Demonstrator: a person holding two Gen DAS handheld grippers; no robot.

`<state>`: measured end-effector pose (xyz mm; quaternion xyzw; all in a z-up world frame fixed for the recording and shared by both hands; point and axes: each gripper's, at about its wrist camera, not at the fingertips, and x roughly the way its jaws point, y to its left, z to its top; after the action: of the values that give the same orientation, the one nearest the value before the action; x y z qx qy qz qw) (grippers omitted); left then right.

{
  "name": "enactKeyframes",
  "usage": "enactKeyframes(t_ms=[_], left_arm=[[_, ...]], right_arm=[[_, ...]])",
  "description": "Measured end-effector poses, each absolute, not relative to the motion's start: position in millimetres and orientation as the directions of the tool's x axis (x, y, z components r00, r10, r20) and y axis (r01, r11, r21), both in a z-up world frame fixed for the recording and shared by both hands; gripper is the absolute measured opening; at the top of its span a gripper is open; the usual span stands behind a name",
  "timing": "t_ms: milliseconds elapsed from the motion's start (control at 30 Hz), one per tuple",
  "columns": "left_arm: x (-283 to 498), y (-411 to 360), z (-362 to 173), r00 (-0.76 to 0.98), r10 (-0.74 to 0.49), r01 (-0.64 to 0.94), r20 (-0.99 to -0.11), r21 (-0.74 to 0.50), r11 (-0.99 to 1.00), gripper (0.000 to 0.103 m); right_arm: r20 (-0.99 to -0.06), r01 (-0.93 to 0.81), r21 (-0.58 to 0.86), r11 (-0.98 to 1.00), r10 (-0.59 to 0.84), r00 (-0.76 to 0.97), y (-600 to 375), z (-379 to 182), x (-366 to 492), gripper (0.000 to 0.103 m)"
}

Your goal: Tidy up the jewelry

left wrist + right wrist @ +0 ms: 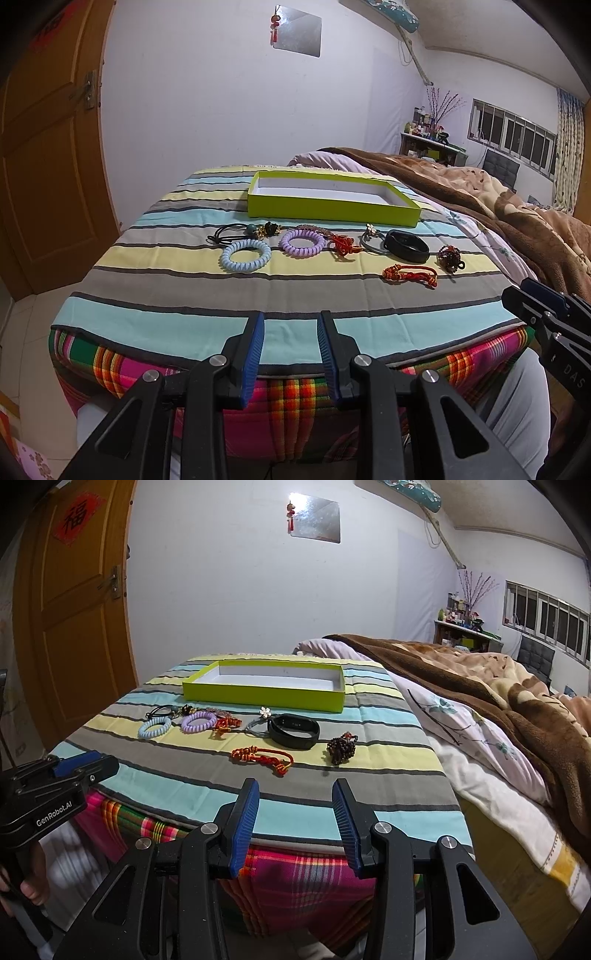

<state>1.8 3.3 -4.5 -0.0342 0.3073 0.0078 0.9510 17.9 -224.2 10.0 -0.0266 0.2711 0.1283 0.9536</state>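
A shallow lime-green box (332, 212) (264, 696) with a white inside lies at the back of the striped cloth. In front of it lie several pieces: a pale blue coil band (246, 255) (155, 727), a purple coil band (303, 242) (199, 720), a black wristband (406, 246) (293, 731), a red knotted cord (410, 276) (264, 758), a dark bead cluster (448, 256) (341, 750) and black hair ties (229, 232). My left gripper (291, 325) and right gripper (294, 794) hover open over the near edge, nothing between their fingers.
The striped cloth (184, 295) covers a plaid-covered stand. A bed with a brown blanket (498, 686) lies to the right. A wooden door (48, 166) stands at the left. The other gripper's body shows at the frame edges (543, 317) (55, 775), the left one held by a hand.
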Motion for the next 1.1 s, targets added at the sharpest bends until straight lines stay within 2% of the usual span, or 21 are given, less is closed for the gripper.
enactKeyframes(t_ms=[1100], left_arm=[[-0.6,2.3,-2.8,0.813,-0.004,-0.034,-0.582,-0.054,0.998,0.029]], right_arm=[[-0.517,-0.254,0.014,0.967,0.224,0.826,-225.7,13.4,17.3,0.042]])
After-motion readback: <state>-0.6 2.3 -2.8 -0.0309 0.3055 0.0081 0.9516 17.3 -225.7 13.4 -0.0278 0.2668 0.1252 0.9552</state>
